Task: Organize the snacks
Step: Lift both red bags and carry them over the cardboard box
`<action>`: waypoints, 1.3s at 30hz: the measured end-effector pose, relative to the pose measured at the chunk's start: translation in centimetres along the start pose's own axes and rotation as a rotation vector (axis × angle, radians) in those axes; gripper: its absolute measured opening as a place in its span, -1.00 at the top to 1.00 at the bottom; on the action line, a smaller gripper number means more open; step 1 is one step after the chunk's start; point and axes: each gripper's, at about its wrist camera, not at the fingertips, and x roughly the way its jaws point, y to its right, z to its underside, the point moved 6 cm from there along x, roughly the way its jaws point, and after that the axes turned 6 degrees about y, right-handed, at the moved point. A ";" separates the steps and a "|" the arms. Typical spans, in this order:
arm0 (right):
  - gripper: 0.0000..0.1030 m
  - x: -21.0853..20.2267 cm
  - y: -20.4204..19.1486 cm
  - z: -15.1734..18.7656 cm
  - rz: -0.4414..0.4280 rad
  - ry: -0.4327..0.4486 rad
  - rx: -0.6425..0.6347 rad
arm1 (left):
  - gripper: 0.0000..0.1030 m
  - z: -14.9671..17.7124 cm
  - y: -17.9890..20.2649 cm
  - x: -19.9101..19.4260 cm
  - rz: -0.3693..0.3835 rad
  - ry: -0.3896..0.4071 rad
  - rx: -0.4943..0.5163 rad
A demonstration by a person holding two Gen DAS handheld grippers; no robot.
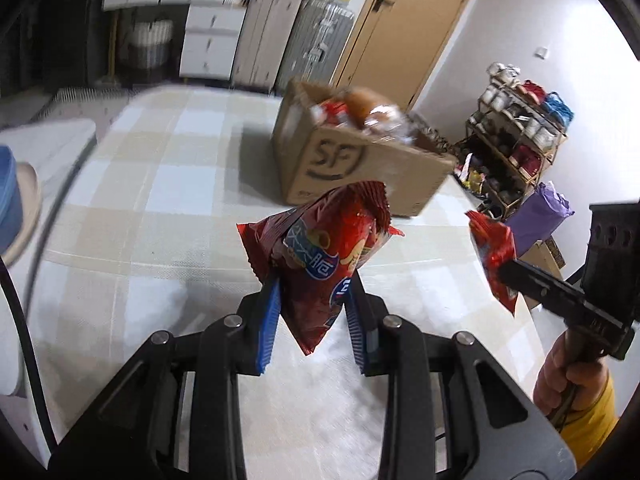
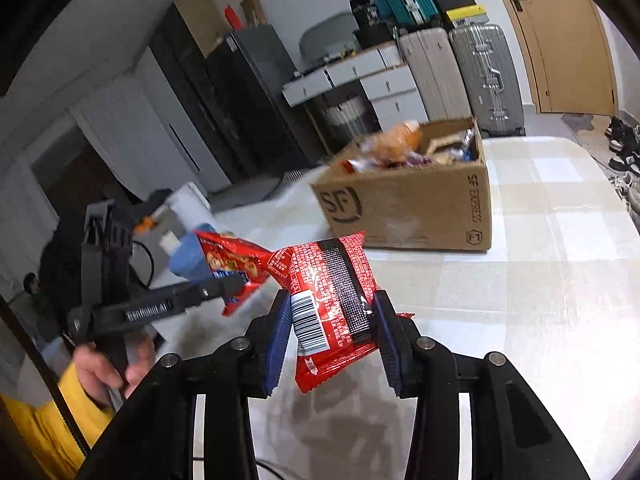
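Observation:
My left gripper [image 1: 314, 284] is shut on a red snack bag [image 1: 324, 248] held above the checked tablecloth [image 1: 160, 184]. In the right wrist view, my right gripper [image 2: 332, 304] is shut on a second red snack packet [image 2: 328, 300], its barcode side facing the camera. Each view also shows the other tool: the right gripper [image 1: 508, 272] with its red packet [image 1: 492, 256] at the right, the left gripper [image 2: 236, 286] with its red bag [image 2: 236, 260] at the left. An open cardboard box [image 1: 360, 168] [image 2: 408, 208] marked SF, filled with several snacks, stands farther back on the table.
A blue container [image 1: 8, 196] sits at the table's left edge. A shoe rack [image 1: 516, 136] and a purple bag [image 1: 536, 216] stand beyond the right edge. Suitcases [image 2: 460, 76], drawers [image 1: 212, 40] and a wooden door [image 1: 416, 20] line the back wall. A hand in a yellow sleeve [image 1: 580, 392] holds the right tool.

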 end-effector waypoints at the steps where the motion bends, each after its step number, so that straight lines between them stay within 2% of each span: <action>1: 0.21 -0.7 -0.6 0.0 -0.005 0.010 0.000 | 0.47 0.3 0.7 -1.0 0.002 0.013 0.007; 7: 0.21 -4.4 -2.9 0.7 -0.020 0.050 0.001 | 0.47 2.7 5.0 -5.6 0.043 0.029 0.031; 12: 0.21 -7.3 -3.2 1.4 -0.017 0.083 0.040 | 0.47 4.2 8.1 -8.7 0.085 0.031 0.050; 19: 0.21 -8.9 -3.3 0.4 -0.005 0.109 0.039 | 0.47 3.9 11.6 -11.8 0.154 0.056 0.084; 22: 0.21 -9.2 -3.2 -1.2 0.009 0.116 0.001 | 0.47 2.9 12.5 -12.5 0.189 0.067 0.090; 28: 0.21 -9.0 -1.8 -5.0 0.029 0.134 -0.009 | 0.47 -1.2 13.2 -11.9 0.210 0.087 0.098; 39: 0.21 -5.1 0.4 -11.8 0.038 0.149 -0.028 | 0.47 -11.6 12.8 -6.5 0.146 0.109 0.141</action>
